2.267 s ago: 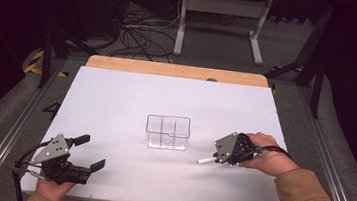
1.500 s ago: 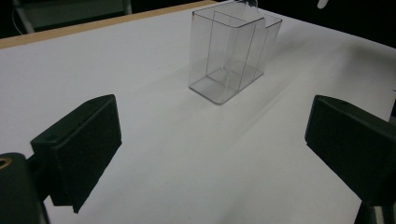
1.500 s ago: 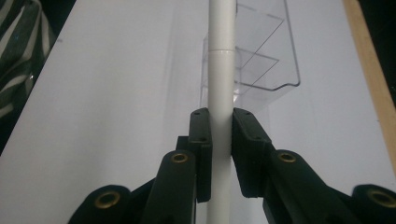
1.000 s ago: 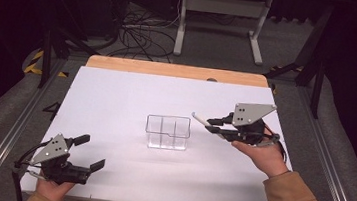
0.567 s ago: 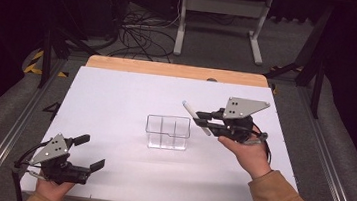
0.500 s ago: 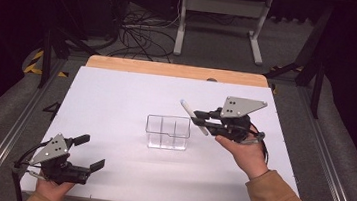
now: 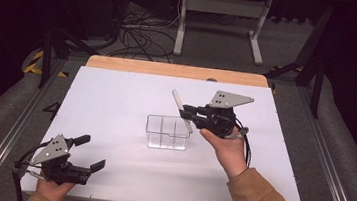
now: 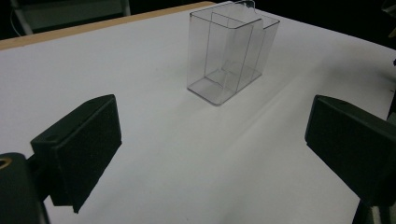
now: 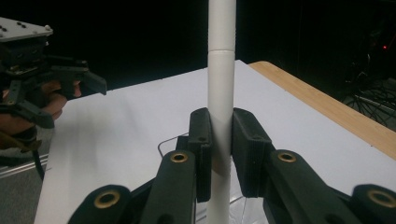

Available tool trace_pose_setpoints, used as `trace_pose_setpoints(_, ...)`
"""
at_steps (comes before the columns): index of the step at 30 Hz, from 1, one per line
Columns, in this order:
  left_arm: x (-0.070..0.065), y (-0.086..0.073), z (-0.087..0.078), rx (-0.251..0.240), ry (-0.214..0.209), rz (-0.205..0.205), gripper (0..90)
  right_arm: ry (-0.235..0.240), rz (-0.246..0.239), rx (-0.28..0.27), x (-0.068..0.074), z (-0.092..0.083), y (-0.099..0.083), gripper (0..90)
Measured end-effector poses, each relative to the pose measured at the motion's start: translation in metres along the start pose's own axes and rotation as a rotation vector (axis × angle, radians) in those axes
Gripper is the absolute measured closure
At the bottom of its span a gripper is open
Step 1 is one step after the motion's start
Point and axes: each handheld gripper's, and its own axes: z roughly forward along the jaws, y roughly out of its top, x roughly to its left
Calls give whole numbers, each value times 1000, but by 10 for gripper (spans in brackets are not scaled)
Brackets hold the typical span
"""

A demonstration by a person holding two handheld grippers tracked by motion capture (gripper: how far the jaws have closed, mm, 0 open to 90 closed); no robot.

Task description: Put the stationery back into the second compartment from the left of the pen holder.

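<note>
A clear plastic box (image 7: 168, 132) with inner dividers stands mid-table; the left gripper view has the same box (image 8: 231, 49) ahead of its jaws. My right gripper (image 7: 185, 114) hovers at the box's right upper edge, shut on a white pen (image 7: 181, 111) that slants up to the left, its lower end over the box. In the right gripper view the pen (image 9: 220, 93) runs upright between the pads (image 9: 201, 149). My left gripper (image 7: 89, 152) rests open near the front left of the table, jaws wide apart with nothing between them.
The white table top (image 7: 116, 104) has a wooden strip (image 7: 174, 70) along its far edge. Metal rails (image 7: 12, 128) run along both sides. Cables and a stand's legs (image 7: 219, 29) lie on the dark floor beyond.
My right gripper has lifted the pen off the table at the right and carried it leftward to the box's right edge. The left gripper has stayed still.
</note>
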Motion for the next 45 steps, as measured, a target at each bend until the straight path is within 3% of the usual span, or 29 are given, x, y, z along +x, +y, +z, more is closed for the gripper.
trace_pose_setpoints(10,-1,-1,1,6,-4,-6,46,-30,72,-37,-1,18,-2,784)
trace_pose_setpoints(18,0,-1,2,6,-7,-1,46,-19,118,-59,-1,33,-4,784)
trace_pose_setpoints(25,0,-1,2,5,-10,-5,46,-1,116,-60,3,44,-6,783)
trace_pose_setpoints(45,1,-1,3,7,-17,0,46,-20,123,-15,5,61,-22,782)
